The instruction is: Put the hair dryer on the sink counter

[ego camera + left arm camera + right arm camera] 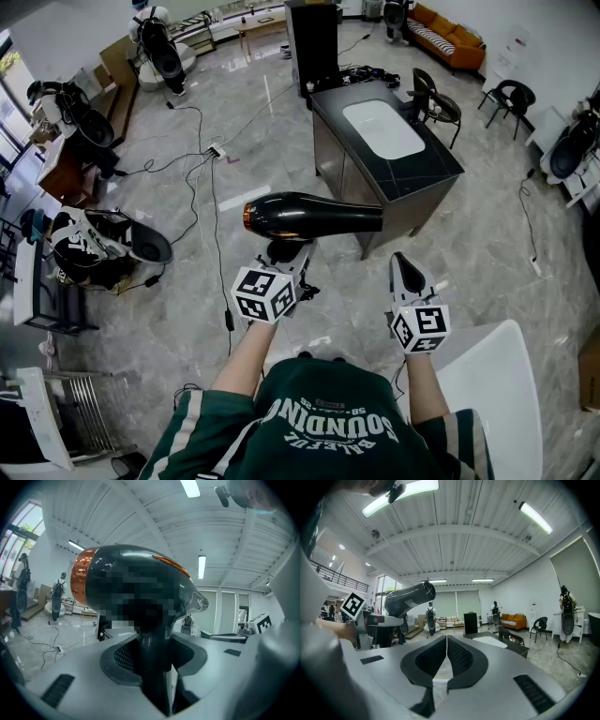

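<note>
We hold left gripper level, jaws pinching handle of black hair dryer. Dryer hangs in air over marble floor, barrel lying level. In head view, copper rear end points left, nozzle right. Dryer not yet on table: dark table with white sink stands ahead of us, a little to right. Our right gripper sits near left one, jaws pressed together, empty. Cables trail across floor at left.
</note>
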